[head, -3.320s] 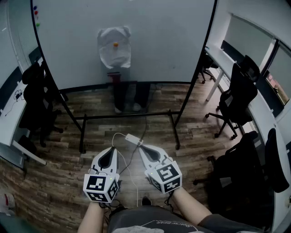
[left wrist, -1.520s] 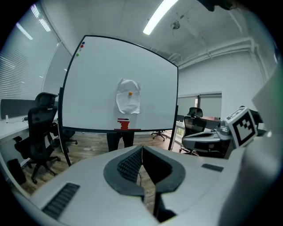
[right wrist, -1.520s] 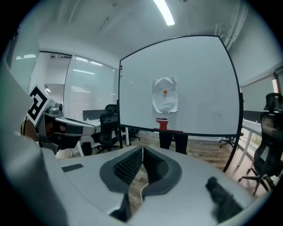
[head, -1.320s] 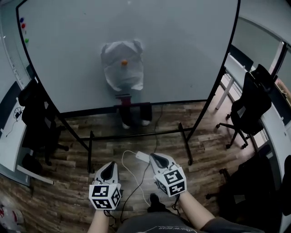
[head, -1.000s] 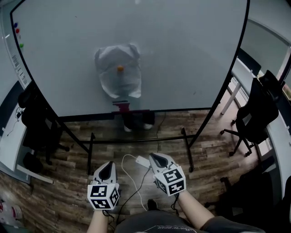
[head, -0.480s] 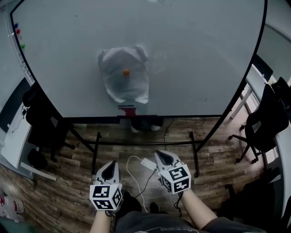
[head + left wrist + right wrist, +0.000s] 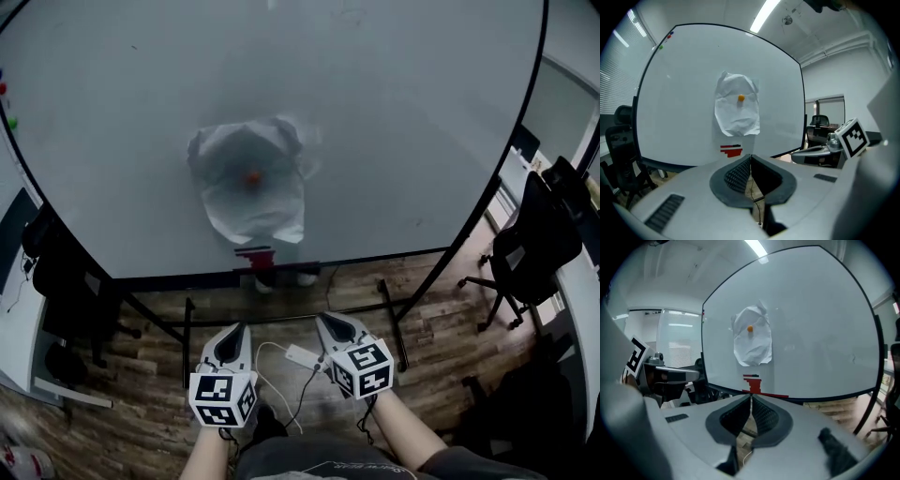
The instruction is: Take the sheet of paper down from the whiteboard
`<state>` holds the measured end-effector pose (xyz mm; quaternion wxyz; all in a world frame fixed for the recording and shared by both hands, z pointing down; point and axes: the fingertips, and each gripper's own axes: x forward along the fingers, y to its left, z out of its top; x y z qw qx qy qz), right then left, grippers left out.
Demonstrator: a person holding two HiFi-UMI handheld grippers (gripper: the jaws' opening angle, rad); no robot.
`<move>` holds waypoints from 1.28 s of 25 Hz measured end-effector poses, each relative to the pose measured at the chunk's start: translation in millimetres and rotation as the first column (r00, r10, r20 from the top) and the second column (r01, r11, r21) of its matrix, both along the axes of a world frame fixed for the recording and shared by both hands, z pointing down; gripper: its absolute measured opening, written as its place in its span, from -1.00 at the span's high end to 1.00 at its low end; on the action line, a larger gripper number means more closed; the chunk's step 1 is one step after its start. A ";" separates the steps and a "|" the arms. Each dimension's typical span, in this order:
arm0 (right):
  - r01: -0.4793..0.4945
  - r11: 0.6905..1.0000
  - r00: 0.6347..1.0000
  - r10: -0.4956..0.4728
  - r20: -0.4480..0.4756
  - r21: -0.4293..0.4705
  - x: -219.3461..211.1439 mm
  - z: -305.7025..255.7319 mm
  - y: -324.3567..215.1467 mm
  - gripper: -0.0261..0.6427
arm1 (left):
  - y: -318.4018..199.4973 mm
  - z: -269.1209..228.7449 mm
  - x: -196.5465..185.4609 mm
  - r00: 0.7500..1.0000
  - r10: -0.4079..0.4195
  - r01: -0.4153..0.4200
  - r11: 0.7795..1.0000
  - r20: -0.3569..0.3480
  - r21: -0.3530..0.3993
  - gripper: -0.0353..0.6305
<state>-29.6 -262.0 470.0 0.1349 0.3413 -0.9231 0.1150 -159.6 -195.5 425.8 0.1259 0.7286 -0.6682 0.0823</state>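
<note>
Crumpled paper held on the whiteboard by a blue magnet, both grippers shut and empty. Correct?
Not quite: the magnet is orange, not blue, as the left gripper view shows. The rest holds: the crumpled paper hangs on the whiteboard, and the left gripper and right gripper are both shut and empty.

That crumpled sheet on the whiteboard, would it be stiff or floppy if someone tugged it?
Probably floppy and light: the sheet of paper is wrinkled, with curling corners. It seems pinned only by one small orange magnet, so a tug would likely slide it free, though such thin paper might tear.
</note>
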 end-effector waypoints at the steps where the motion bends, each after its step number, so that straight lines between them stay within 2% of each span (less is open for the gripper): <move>1: -0.022 1.000 1.000 0.022 0.001 -0.005 -4.4 0.0 -8.1 0.85 | -7.3 -0.7 -7.2 1.000 0.008 -0.008 1.000 -0.001 -0.001 0.85; 8: -0.125 0.992 0.992 0.125 -0.005 0.006 -40.1 -12.4 -50.0 0.85 | -52.4 -12.2 -49.0 0.997 0.080 -0.080 0.997 -0.017 -0.003 0.85; 14: -0.218 0.976 0.976 0.218 -0.004 0.004 -55.6 -16.5 -73.1 0.85 | -82.4 -12.7 -64.2 0.982 0.191 -0.191 0.982 -0.007 0.003 0.85; 19: -0.293 0.956 0.955 0.294 0.030 -0.022 -58.0 -18.2 -89.9 0.85 | -102.2 -12.1 -65.1 0.969 0.246 -0.246 0.969 0.019 0.006 0.85; 24: -0.264 0.963 0.962 0.266 0.052 -0.046 -58.7 -15.2 -105.5 0.84 | -116.3 -10.2 -59.2 0.973 0.231 -0.231 0.973 0.009 -0.005 0.85; 29: -0.182 0.982 0.977 0.186 0.106 -0.049 -64.4 -24.4 -127.5 0.83 | -129.0 -12.8 -57.5 0.989 0.150 -0.150 0.989 -0.001 -0.013 0.85; 30: -0.165 0.985 0.977 0.171 0.127 -0.054 -65.4 -26.6 -132.0 0.80 | -131.3 -13.8 -56.9 0.991 0.133 -0.133 0.991 0.001 -0.012 0.85; 32: -0.131 0.989 0.975 0.142 0.170 -0.074 -67.6 -29.8 -140.8 0.60 | -136.2 -15.5 -55.6 0.995 0.103 -0.103 0.995 0.004 -0.010 0.85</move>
